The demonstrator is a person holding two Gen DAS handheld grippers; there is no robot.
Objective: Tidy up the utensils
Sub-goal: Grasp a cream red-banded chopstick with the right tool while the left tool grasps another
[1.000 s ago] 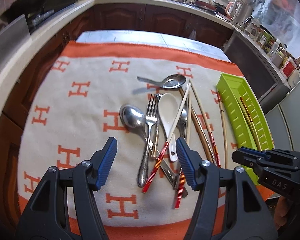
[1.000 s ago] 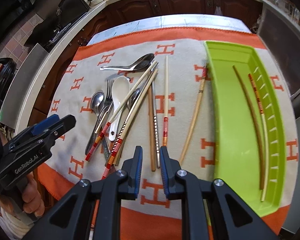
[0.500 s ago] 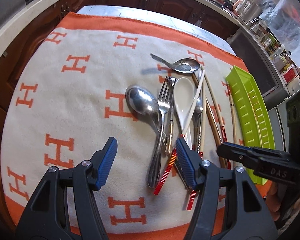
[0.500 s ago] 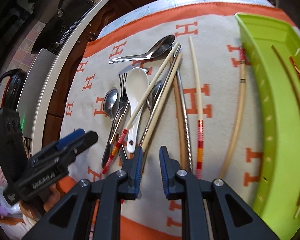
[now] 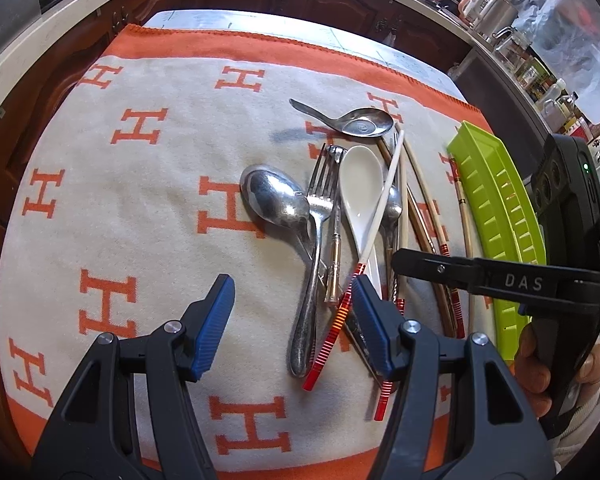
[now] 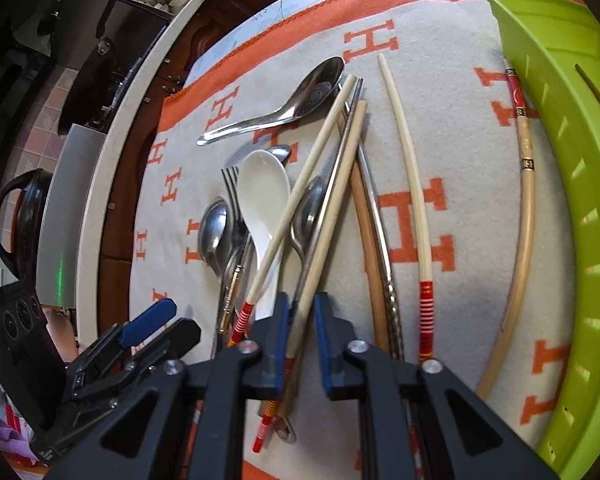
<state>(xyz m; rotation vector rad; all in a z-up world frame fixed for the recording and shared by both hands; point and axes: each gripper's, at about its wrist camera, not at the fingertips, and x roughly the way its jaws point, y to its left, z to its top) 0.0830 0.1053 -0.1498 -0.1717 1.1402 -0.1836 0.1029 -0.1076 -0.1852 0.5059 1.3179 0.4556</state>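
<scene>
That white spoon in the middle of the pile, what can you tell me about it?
The white spoon looks like glazed ceramic, a deep soup spoon with a broad oval bowl facing up and a short handle pointing toward the camera. It lies flat on the blanket between the fork and a steel spoon. A pale chopstick with a red-striped end lies slantwise across it.

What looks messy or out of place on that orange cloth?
The utensils lie in a crossed heap: a white spoon, fork and metal spoons tangled under chopsticks. One patterned chopstick lies alone beside the green tray, not in it. Nothing looks spilled or broken.
</scene>
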